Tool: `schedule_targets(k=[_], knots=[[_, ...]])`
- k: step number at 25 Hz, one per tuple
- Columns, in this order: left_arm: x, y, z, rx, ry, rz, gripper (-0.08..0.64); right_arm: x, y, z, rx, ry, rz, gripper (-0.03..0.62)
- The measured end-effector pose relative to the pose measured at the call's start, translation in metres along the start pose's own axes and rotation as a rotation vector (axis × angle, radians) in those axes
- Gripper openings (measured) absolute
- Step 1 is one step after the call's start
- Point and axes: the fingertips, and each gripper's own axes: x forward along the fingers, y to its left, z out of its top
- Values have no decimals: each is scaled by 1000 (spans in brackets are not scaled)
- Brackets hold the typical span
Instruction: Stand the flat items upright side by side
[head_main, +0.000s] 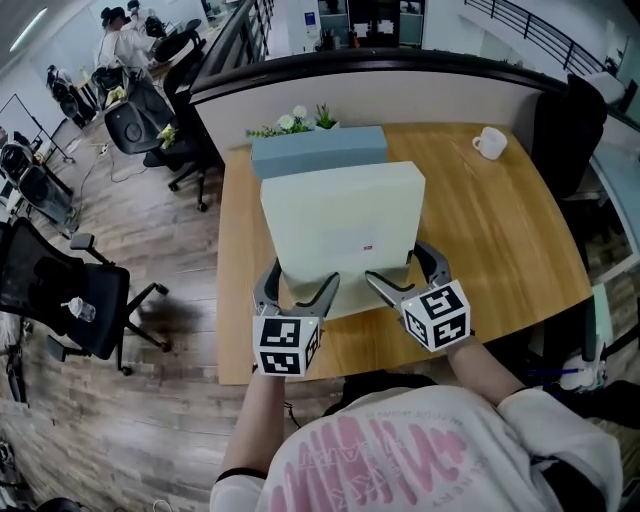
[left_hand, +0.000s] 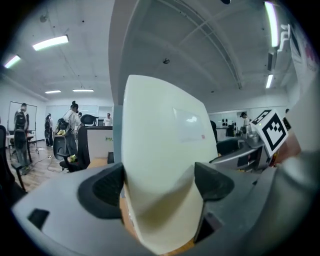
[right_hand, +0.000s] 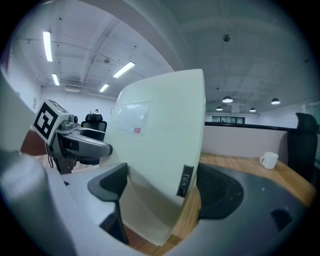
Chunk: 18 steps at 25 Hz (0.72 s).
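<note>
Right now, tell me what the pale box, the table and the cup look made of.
Pale box: likely matte cardboard, crisp edges, stuck-on label. Table: wood or wood veneer, visible grain, slight sheen. Cup: probably glazed ceramic, smooth white.

Head view looks down; gripper views closely share box (head_main: 343, 222).

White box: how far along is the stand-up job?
Done: the blue-grey box seems to stand at the back of the desk. In hand: left gripper and right gripper clamp the white box, nearly upright, before it. Remaining: set it beside the blue-grey box, release.
</note>
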Motion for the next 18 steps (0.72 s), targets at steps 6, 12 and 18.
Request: schedule_targets(k=[6,12,18], knots=[[16,19,14,48,-60,-11,422,22,-10,14,-32,-59,-1,428],[34,35,9,33,-91,-4,416,45,-16,12,-77,-64,-9,428],[46,45,0,54,-118,-14,414,59,-20,6,-126,-61,-36,428]])
